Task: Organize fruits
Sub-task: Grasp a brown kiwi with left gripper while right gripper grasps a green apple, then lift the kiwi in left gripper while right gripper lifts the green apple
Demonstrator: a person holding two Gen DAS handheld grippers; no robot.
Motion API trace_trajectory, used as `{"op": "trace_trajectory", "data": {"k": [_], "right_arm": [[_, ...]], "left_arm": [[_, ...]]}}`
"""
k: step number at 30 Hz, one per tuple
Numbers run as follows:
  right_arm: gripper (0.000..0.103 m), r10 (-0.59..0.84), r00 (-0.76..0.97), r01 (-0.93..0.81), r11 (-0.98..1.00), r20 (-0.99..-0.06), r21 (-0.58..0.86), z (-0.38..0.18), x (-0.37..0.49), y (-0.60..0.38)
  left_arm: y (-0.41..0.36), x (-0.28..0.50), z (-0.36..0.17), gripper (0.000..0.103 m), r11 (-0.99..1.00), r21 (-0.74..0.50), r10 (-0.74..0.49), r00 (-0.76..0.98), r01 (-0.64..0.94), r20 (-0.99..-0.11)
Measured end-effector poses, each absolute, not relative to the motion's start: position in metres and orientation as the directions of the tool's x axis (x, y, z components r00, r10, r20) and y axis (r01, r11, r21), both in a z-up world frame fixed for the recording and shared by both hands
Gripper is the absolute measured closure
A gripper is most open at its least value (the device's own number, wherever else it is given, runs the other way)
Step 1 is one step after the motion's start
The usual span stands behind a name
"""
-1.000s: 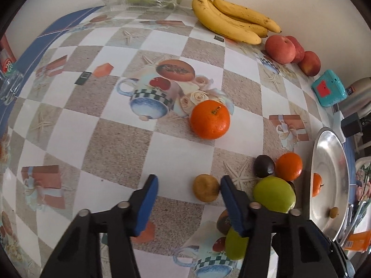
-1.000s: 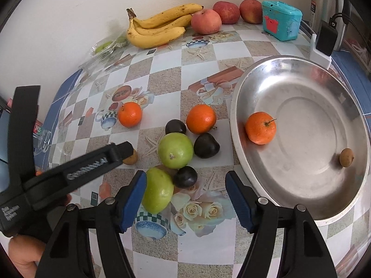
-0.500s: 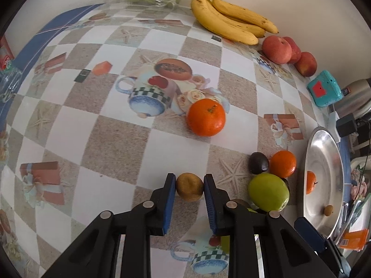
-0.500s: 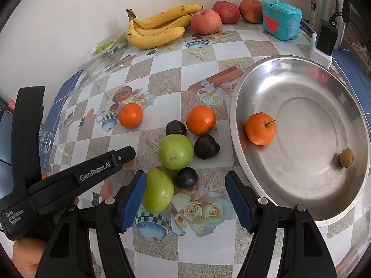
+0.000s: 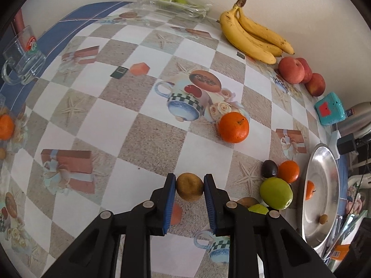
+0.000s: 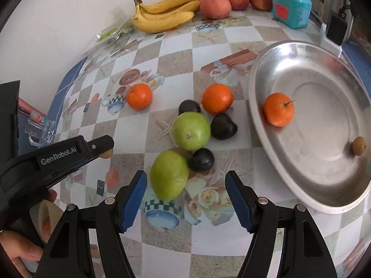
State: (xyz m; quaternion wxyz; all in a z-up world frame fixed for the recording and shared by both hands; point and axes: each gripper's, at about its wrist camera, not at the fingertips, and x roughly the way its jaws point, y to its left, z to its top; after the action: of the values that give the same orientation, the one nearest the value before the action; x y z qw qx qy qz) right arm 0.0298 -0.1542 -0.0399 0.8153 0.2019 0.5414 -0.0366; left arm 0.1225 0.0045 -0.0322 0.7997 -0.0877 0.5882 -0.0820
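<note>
Left gripper (image 5: 189, 186) clamps a brown fruit (image 5: 189, 186); only the right view shows the right gripper (image 6: 186, 193), jaws apart, over a green apple (image 6: 168, 175).

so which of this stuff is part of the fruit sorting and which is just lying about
Part of the job:
- small brown fruit, in the left claw
- oranges
- green apples
- dark plums
- steel tray
- bananas
- red apples

Just lying about:
- glass mug
- teal box
- charger
</note>
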Motion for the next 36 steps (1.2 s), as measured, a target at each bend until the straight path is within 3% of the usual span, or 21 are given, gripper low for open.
{"op": "trace_trajectory", "data": {"k": [13,21,32,36], "right_arm": [[0.032,0.192,0.377,0.276,0.911,-0.906,0.308,-0.052,0.031,-0.147],[0.049,0.221,0.378,0.257,0.908,-0.899,0.331,-0.057,0.036,-0.136],[0.055,0.216,0.395,0.271,0.901,-0.893,0.338,-0.059,0.043,-0.134],[0.062,0.206,0.398,0.280,0.901,-0.894,0.333,-0.060,0.043,-0.136]], "left_arm": [[0.013,0.124,-0.032,0.076,0.966,-0.260,-0.247,0.289,-0.004,-0.925],[0.014,0.125,-0.034,0.076,0.964,-0.267,-0.253,0.283,-0.008,-0.925],[0.016,0.126,-0.038,0.076,0.965,-0.262,-0.248,0.276,-0.017,-0.929],[0.016,0.126,-0.038,0.076,0.966,-0.258,-0.243,0.277,-0.019,-0.930]]}}
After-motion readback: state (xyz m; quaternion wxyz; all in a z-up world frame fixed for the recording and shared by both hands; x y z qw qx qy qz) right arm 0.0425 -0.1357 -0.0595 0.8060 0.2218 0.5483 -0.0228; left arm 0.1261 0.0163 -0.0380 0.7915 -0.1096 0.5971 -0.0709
